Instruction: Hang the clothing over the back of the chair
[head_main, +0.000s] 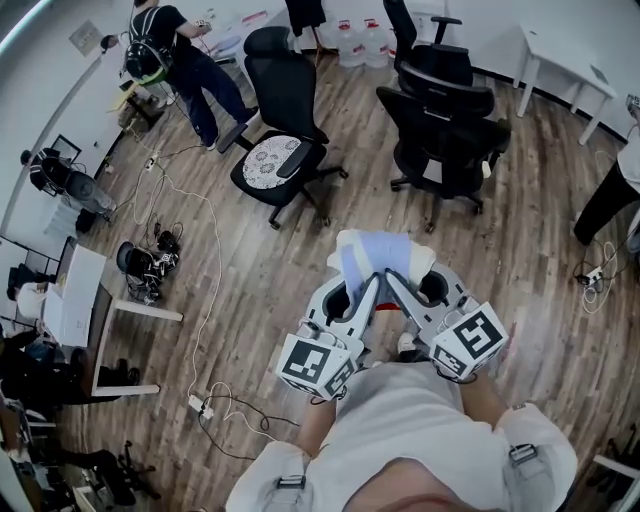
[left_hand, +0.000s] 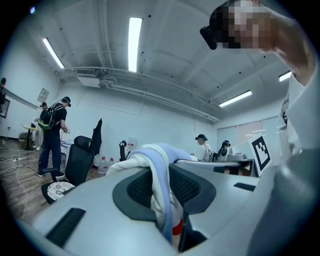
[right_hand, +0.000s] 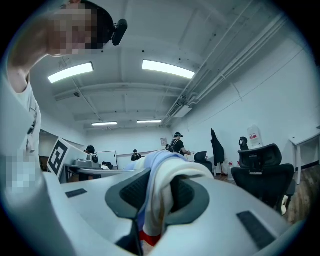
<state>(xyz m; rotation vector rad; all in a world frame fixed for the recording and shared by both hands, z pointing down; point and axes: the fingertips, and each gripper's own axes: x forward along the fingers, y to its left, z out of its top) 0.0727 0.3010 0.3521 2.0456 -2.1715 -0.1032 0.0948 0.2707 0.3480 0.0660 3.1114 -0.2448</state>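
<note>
A white and light-blue garment (head_main: 376, 258) is bunched between my two grippers, which I hold side by side at chest height in the head view. My left gripper (head_main: 350, 283) is shut on its left part, and my right gripper (head_main: 421, 280) is shut on its right part. In the left gripper view the cloth (left_hand: 156, 172) is pinched between the grey jaws of the left gripper (left_hand: 162, 192). In the right gripper view the cloth (right_hand: 162, 185) is pinched the same way in the right gripper (right_hand: 156, 200). A black office chair (head_main: 286, 118) with a patterned seat cushion stands ahead on the left, well apart from the garment.
Two more black chairs (head_main: 442, 122) stand ahead on the right. A person (head_main: 172, 52) stands at the far left near a desk. Cables and a power strip (head_main: 200, 402) lie on the wooden floor. A white table (head_main: 78, 300) is at the left, another white table (head_main: 560, 52) at the far right.
</note>
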